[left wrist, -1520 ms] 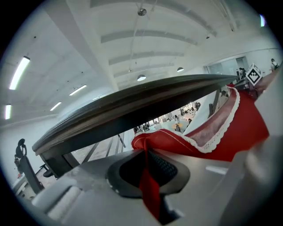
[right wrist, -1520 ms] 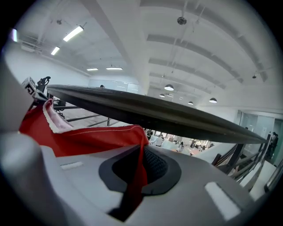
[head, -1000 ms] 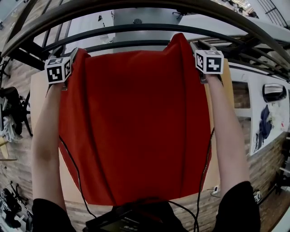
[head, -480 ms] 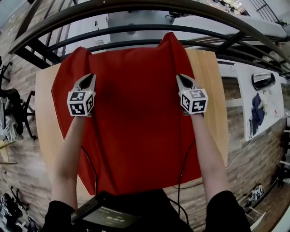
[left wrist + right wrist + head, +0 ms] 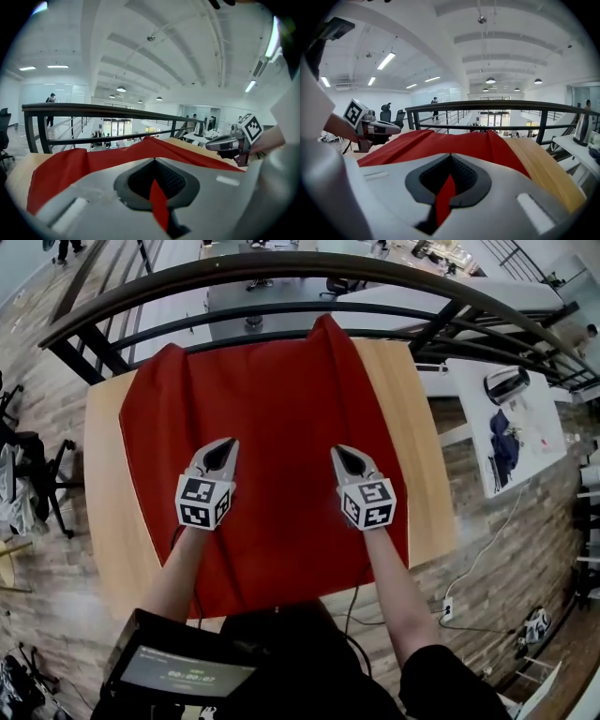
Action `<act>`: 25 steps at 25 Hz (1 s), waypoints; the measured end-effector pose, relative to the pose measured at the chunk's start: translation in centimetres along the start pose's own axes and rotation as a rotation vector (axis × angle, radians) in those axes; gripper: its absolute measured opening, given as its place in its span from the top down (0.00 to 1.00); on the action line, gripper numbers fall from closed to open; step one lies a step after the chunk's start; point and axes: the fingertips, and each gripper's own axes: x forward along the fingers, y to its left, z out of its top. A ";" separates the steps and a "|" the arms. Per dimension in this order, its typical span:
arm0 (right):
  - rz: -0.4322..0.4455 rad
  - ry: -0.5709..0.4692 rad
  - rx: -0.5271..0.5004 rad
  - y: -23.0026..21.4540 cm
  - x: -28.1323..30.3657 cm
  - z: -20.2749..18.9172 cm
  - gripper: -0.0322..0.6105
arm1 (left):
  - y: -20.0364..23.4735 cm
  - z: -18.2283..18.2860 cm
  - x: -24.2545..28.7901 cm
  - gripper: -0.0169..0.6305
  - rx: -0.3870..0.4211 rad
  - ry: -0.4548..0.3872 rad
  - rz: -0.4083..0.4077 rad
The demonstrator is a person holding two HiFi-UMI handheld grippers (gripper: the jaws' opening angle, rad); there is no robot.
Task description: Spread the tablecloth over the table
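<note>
Both grippers have let go of the far corners of the tablecloth (image 5: 281, 399) and are drawn back toward the person. The left gripper (image 5: 226, 442) and the right gripper (image 5: 340, 452) now hover side by side above the middle of the red cloth. Their jaws have just closed, the left pair last, and both pairs stand together on nothing (the red sliver in each slot looks like the cloth lying beyond, not a pinch). The cloth rests on the table (image 5: 101, 456), skewed, with bare wood down the left and right sides and its two far corners humped up by the railing (image 5: 281, 268). The throw seems done; smoothing and squaring seem left
</note>
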 end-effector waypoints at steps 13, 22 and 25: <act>-0.186 -0.012 0.147 7.3 -17.3 -6.8 0.94 | -12.0 -3.5 -11.8 0.97 -0.044 0.002 -0.144; -0.279 0.017 0.185 6.5 -23.9 -11.1 0.94 | -20.4 -7.5 -13.1 0.97 -0.014 0.082 -0.289; -0.306 0.023 0.188 4.8 -26.0 -12.4 0.94 | -23.5 -8.6 -12.6 0.97 -0.002 0.110 -0.335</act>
